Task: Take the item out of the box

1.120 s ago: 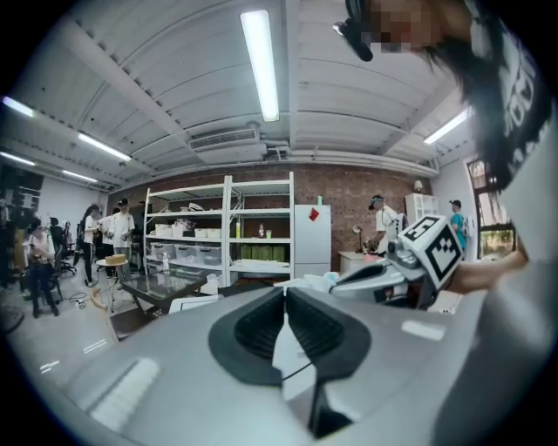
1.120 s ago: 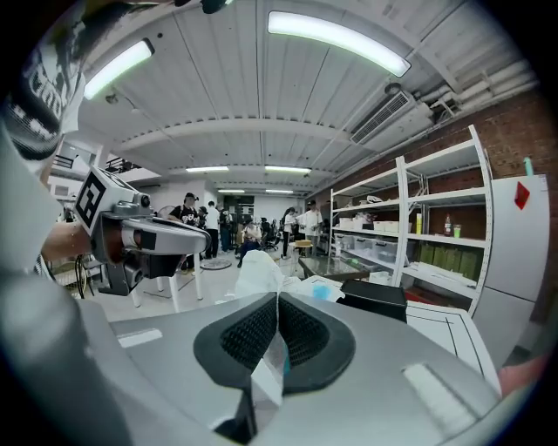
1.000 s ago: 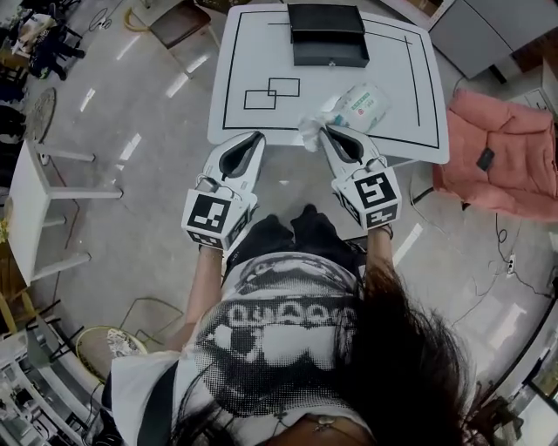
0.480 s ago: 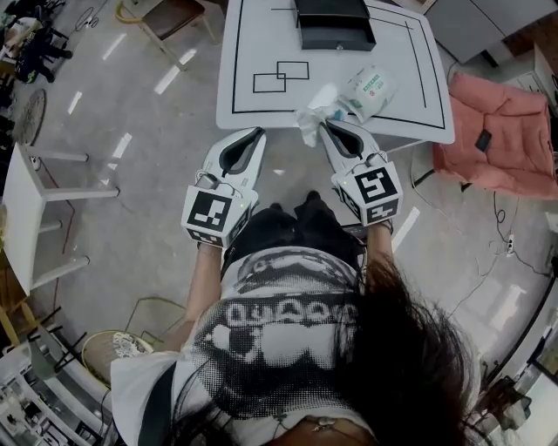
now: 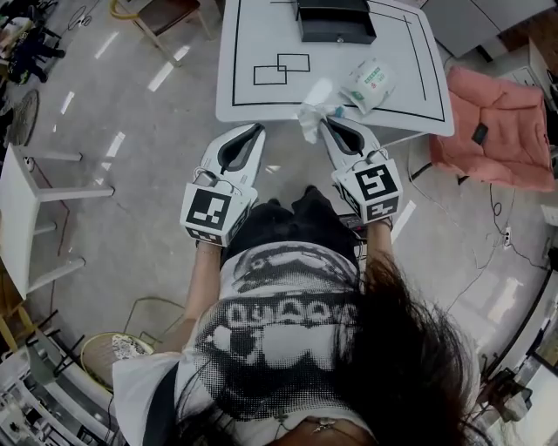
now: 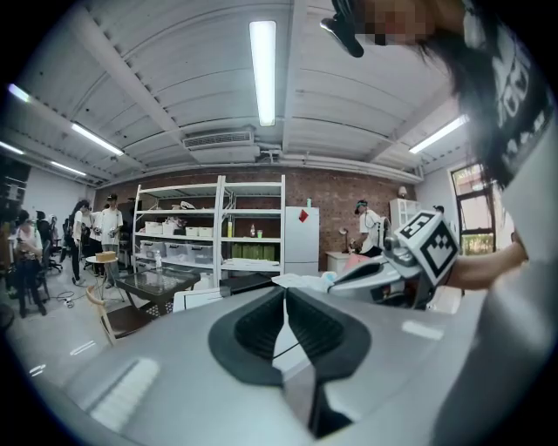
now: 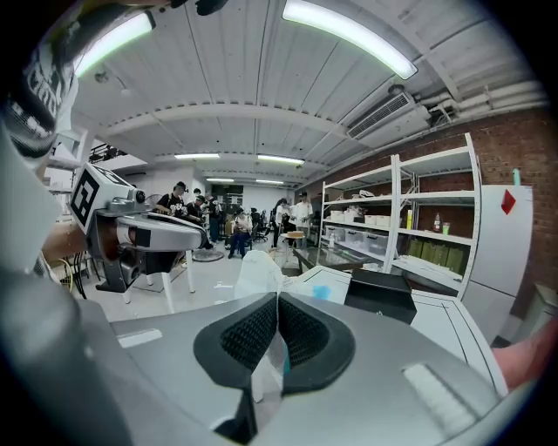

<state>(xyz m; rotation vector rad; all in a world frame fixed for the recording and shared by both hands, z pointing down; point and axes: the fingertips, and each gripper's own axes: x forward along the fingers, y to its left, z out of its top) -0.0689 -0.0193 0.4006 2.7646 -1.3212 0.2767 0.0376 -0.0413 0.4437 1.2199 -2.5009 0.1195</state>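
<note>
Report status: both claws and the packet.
Left claw shut, empty. Right claw shut on white sheet by packet. Packet outside black box, near table edge. No obstruction seen.

Soft white wipes pack (image 5: 366, 83) lies tilted, a crumpled sheet (image 5: 310, 118) at its end; black box (image 5: 336, 22) well apart.

The tabletop (image 5: 261, 35) is smooth matt white, lined with black tape. The box (image 5: 336, 22) at its far edge looks matt black. The wipes pack (image 5: 366, 83) is shiny plastic film, and the sheet (image 5: 309, 118) looks thin, soft and crumpled. The left hand-held gripper (image 5: 259, 129) and right hand-held gripper (image 5: 324, 122) have smooth pale grey plastic shells with ribbed black pads (image 7: 253, 335). The floor (image 5: 131, 218) is glossy.
</note>
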